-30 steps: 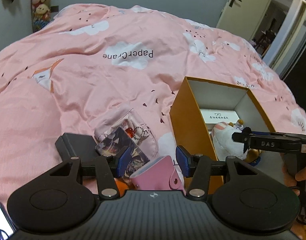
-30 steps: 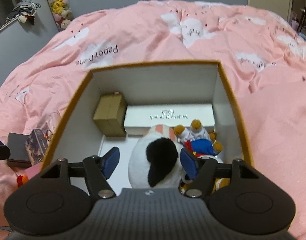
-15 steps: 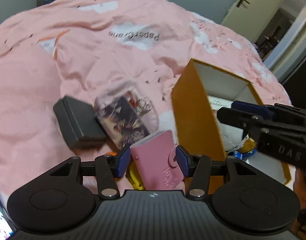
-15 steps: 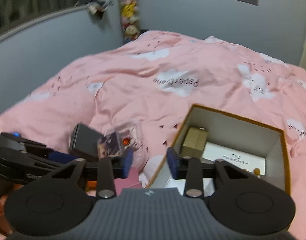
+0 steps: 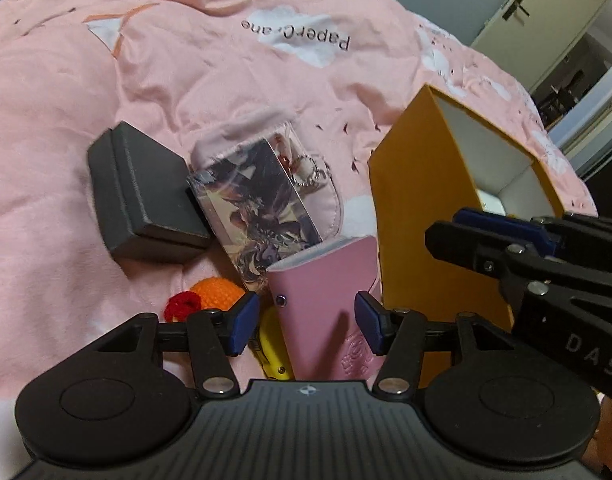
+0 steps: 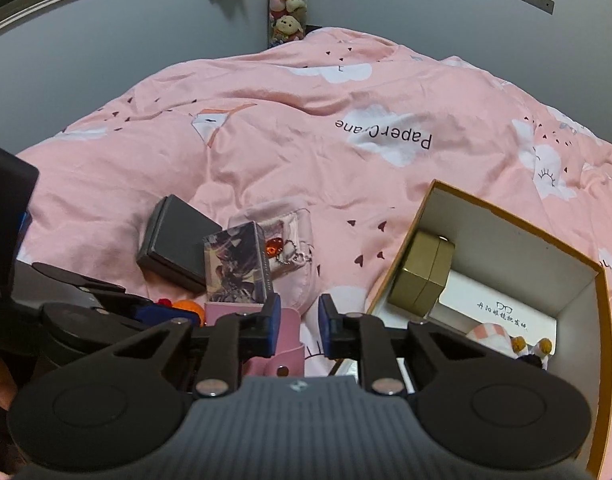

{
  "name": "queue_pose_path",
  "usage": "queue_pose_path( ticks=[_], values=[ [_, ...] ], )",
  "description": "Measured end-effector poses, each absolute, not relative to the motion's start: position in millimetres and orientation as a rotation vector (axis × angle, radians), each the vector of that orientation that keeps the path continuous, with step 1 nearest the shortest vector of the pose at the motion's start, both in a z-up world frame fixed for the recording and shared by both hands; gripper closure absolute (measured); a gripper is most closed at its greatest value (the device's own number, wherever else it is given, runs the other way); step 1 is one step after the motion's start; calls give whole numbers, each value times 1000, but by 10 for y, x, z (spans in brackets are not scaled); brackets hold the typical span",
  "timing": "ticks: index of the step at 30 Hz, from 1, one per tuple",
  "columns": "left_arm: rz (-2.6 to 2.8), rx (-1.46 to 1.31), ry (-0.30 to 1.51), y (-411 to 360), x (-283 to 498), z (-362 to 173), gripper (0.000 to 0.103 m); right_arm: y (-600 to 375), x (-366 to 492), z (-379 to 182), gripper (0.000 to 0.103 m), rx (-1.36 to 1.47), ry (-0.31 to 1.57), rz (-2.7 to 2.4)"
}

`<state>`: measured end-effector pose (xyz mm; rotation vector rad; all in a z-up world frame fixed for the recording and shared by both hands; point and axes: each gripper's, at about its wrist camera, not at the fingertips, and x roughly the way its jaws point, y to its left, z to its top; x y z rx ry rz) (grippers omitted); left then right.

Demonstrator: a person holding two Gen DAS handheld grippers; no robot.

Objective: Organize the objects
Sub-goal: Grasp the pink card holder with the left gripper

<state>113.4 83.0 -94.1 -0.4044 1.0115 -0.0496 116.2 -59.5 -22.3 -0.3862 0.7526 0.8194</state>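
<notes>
Yellow-walled box (image 5: 418,216) crowds pink wallet (image 5: 330,300), apparently touching; grey case (image 5: 142,196) nearby.

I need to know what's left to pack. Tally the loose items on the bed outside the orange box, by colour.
Black: 1, case
Pink: 2, wallet, pouch
Multicoloured: 1, printed card box
Orange: 1, knitted ball
Yellow: 1, partly hidden item
Total: 6

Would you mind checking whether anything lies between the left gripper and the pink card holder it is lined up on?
Nothing visible does. The left gripper has its opening fingers either side of the pink card holder, not pressing it. The orange box stands just right of it, and the right gripper hangs beside that.
</notes>
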Motion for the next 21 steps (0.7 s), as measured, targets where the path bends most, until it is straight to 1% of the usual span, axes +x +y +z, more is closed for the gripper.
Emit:
queue_pose_path(
  ticks=[2,4,6,8,12,15,21],
  values=[
    [-62,-400,1030,792,1169,-988,39,-590,1165,-231,82,-386,750,817],
    [-64,-389,1052,759,1184,-1031,42,-592,1175,-239,82,-384,752,813],
    [-69,-385,1047,742,1156,-1027,54,-599,1180,-249,82,-385,753,807],
    [-68,-368,1025,706,1111,-977,64,-607,1181,-250,81,-388,751,800],
    [-83,-337,963,609,1020,-858,76,-627,1171,-250,81,-398,741,782],
    [-87,-320,917,576,954,-763,81,-628,1170,-235,81,-397,738,780],
    [-36,-310,831,642,872,-498,83,-656,1198,-185,81,-388,732,785]
  ],
)
